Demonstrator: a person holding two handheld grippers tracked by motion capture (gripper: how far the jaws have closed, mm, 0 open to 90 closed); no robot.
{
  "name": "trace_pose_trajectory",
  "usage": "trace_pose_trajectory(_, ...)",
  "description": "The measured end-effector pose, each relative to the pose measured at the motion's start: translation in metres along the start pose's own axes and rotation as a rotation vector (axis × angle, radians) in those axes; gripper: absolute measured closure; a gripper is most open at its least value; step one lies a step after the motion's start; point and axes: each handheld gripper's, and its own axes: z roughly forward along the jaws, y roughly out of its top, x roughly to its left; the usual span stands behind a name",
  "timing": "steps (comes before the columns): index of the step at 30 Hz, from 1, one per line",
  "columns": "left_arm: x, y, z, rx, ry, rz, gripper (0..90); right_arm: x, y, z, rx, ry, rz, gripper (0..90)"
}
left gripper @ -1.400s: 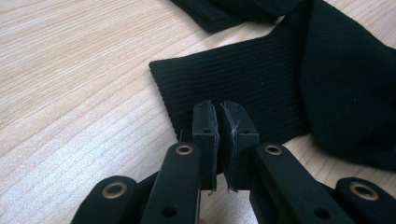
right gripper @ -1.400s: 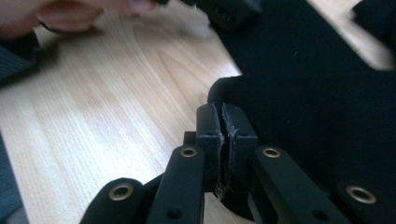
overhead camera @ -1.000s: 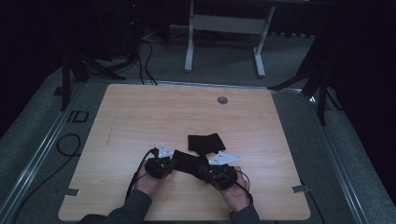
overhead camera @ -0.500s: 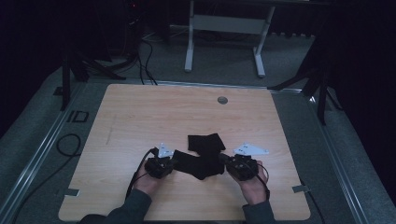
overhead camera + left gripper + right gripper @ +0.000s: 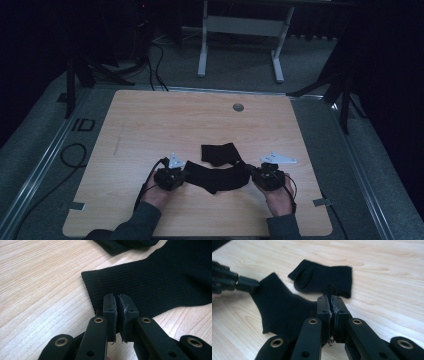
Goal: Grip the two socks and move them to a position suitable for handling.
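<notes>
A black sock hangs stretched between my two grippers near the front of the wooden table. My left gripper is shut on one end; in the left gripper view its jaws pinch the ribbed edge of the sock. My right gripper is shut on the other end, where its jaws clamp a fold of the sock. A second black sock lies flat just behind, also seen as the second sock in the right gripper view, which shows the left gripper too.
A round grommet hole sits near the table's far edge. A white desk frame stands on the floor beyond. A black cable loops on the floor at the left. Bare wood spreads left, right and behind the socks.
My right gripper has moved to the right, away from the left one, and the sock between them is now pulled out long. The left gripper has stayed put.
</notes>
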Motion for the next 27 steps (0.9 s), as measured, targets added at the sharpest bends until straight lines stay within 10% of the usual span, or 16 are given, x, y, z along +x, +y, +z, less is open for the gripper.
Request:
trace_pose_trajectory(13, 0.007, 0.001, -0.003, 0.023, 0.009, 0.011, 85.1, 0.000, -0.005, 0.008, 0.039, -0.005, 0.002, 85.9)
trace_pose_trajectory(27, 0.018, 0.001, -0.006, 0.044, 0.051, 0.011, 85.1, -0.034, -0.017, 0.004, 0.074, -0.164, 0.024, 79.8)
